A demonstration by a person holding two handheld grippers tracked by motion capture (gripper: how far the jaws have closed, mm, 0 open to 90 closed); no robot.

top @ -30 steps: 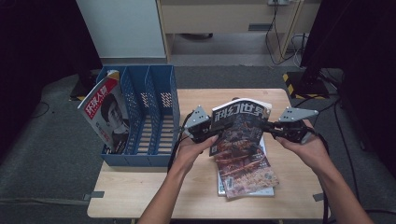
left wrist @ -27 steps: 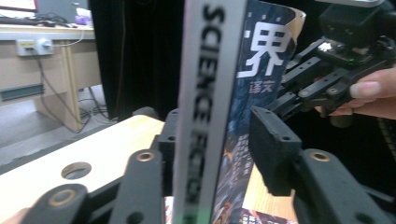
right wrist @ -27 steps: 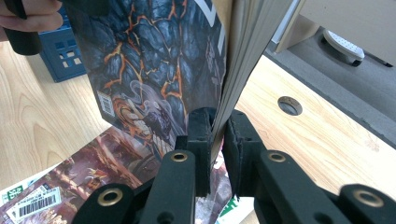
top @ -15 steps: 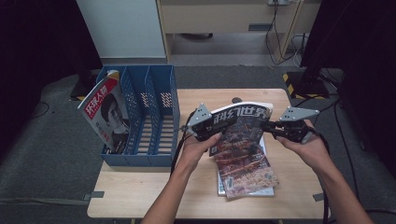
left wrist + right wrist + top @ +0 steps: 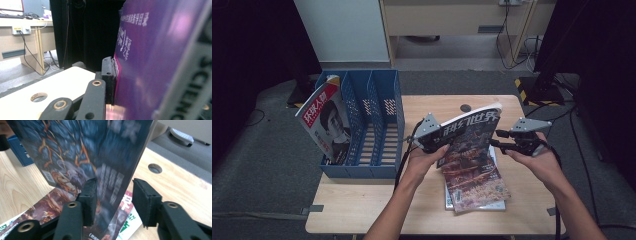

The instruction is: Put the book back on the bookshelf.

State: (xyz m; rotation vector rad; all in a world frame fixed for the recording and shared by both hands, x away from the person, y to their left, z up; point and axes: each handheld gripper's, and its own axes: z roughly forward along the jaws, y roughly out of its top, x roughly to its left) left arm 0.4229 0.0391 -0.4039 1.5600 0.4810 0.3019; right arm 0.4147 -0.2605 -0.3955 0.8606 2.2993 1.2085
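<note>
A magazine (image 5: 469, 131) with a dark dragon cover and white characters is held upright above the table. My left gripper (image 5: 438, 142) is shut on its left edge, and in the left gripper view one black jaw presses on the purple back cover (image 5: 155, 62). My right gripper (image 5: 499, 142) is at the magazine's right edge. In the right gripper view its jaws stand apart with the cover's edge (image 5: 82, 152) between them, and there is a gap on the right side. Below lies a stack of magazines (image 5: 474, 185).
A blue file rack (image 5: 367, 130) stands at the table's left, with a red-titled magazine (image 5: 324, 122) leaning in its leftmost slot. The wooden table (image 5: 362, 210) has a round hole (image 5: 466, 107) near its far edge. A desk and cables stand behind.
The held magazine has shifted slightly left with my left gripper. My right gripper's jaws have come apart from its right edge.
</note>
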